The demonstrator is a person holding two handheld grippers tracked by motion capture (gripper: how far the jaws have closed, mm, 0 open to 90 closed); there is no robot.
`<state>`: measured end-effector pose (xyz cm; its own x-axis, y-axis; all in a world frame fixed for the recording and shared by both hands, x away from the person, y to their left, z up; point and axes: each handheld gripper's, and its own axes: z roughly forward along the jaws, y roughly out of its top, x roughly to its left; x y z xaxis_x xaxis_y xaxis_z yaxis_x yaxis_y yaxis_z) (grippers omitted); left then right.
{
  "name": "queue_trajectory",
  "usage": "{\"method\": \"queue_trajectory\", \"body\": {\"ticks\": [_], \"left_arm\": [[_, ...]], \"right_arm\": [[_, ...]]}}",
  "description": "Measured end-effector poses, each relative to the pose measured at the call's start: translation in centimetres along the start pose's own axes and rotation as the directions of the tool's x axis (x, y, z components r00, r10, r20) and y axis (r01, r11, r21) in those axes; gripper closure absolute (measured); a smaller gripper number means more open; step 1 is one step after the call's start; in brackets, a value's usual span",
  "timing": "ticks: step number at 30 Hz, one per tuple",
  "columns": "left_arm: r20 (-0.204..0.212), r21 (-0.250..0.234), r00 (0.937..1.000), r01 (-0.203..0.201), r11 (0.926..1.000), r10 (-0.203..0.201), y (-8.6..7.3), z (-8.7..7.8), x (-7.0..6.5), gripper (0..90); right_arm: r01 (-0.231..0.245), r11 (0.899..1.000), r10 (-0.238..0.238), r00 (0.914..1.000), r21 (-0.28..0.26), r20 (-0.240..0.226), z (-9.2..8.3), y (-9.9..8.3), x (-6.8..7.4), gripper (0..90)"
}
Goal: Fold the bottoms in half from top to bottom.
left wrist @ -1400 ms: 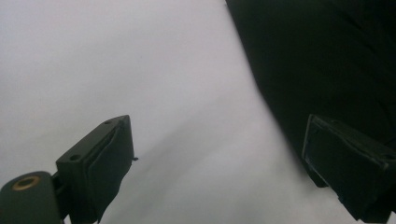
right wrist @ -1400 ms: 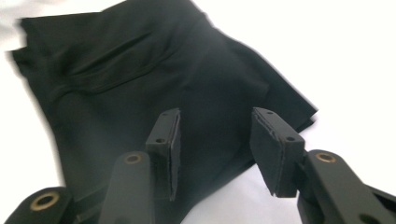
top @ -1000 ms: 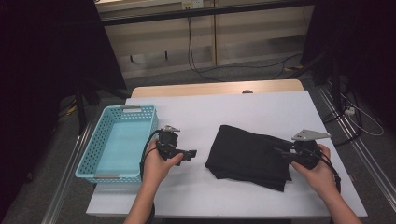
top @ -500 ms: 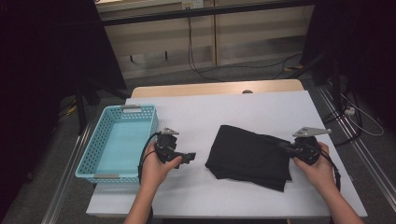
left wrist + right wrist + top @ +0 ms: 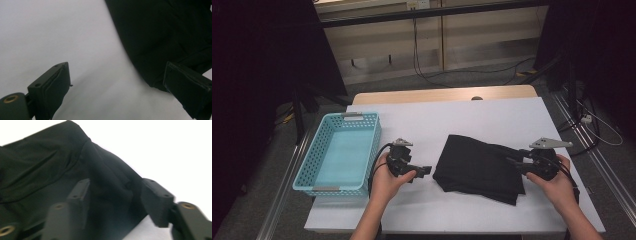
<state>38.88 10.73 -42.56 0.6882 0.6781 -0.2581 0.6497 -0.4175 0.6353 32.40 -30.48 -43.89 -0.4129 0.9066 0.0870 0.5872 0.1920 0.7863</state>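
Now my right gripper (image 5: 518, 164) has just been opening, jaws apart over the black cloth's (image 5: 479, 167) near-right edge without pinching it, my left gripper (image 5: 426, 170) gapes beside it, the basket (image 5: 314, 162) waiting beyond.

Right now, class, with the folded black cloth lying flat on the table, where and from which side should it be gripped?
Grip the black cloth at its near right corner, coming in low from the right, where the right claw already stands, open. The layered edges stack there, so one pinch could catch them together; the flat middle gives nothing to bite.
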Motion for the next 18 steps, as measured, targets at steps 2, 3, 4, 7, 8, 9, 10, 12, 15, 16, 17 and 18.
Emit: {"method": "queue_trajectory", "body": {"ticks": [2, 3, 4, 7, 8, 9, 10, 12, 15, 16, 17, 18], "left_arm": [[-0.005, 0.003, 1.0, 0.006, 1.0, -0.006, 0.0, 0.4, -0.3, 7.5], [-0.008, 0.003, 0.9999, 0.007, 1.0, -0.007, -0.1, 0.6, -0.4, 7.5], [-0.003, 0.006, 1.0, 0.007, 1.0, -0.007, -0.1, 0.7, -0.6, 7.8], [0.01, 0.008, 0.9999, -0.009, 0.9999, 0.009, -0.1, 1.0, -1.0, 13.3], [0.014, 0.011, 0.9998, -0.014, 0.9998, 0.014, -0.1, 1.3, -1.2, 13.3], [0.019, 0.01, 0.9997, -0.017, 0.9998, 0.017, -0.1, 1.4, -1.4, 15.4], [0.021, 0.015, 0.9996, -0.022, 0.9996, 0.021, -0.1, 1.6, -1.5, 17.3], [0.03, 0.021, 0.9993, -0.025, 0.9995, 0.024, -0.3, 2.1, -1.9, 17.6], [0.036, 0.031, 0.9989, -0.033, 0.999, 0.032, -0.5, 2.6, -2.2, 19.8], [0.036, 0.031, 0.9989, -0.033, 0.999, 0.032, -0.5, 2.6, -2.2, 20.7], [0.04, 0.036, 0.9986, -0.035, 0.9987, 0.034, -0.5, 2.7, -2.3, 21.3], [0.043, 0.034, 0.9985, -0.035, 0.9988, 0.034, -0.6, 2.9, -2.5, 22.2]], "right_arm": [[-0.013, 1.0, 0.013, 0.9998, -0.005, -0.016, 0.0, 0.0, 0.2, 31.8], [-0.013, 1.0, 0.013, 0.9998, -0.009, -0.014, 0.0, 0.1, 0.3, 29.4], [-0.015, 1.0, 0.014, 0.9998, -0.011, -0.014, 0.0, 0.1, 0.4, 27.7], [-0.012, 1.0, 0.011, 0.9998, -0.019, -0.018, 0.0, 0.1, 0.6, 26.5], [-0.008, 1.0, 0.007, 0.9998, -0.019, -0.016, 0.0, 0.1, 0.6, 25.5], [-0.006, 1.0, 0.006, 0.9998, -0.02, -0.02, 0.1, 0.2, 0.7, 24.8], [-0.001, 1.0, 0.001, 0.9998, -0.021, -0.022, 0.1, 0.2, 0.9, 24.4], [-0.001, 1.0, 0.001, 0.9996, -0.019, -0.028, 0.2, 0.2, 1.0, 24.2], [-0.003, 1.0, 0.003, 0.9995, -0.017, -0.031, 0.2, 0.2, 1.0, 22.9], [-0.005, 1.0, 0.004, 0.9994, -0.021, -0.033, 0.1, 0.2, 1.0, 22.7], [-0.005, 1.0, 0.005, 0.9995, -0.024, -0.032, 0.1, 0.2, 0.9, 22.6], [-0.007, 1.0, 0.006, 0.9995, -0.026, -0.031, 0.1, 0.2, 0.9, 22.4]]}}
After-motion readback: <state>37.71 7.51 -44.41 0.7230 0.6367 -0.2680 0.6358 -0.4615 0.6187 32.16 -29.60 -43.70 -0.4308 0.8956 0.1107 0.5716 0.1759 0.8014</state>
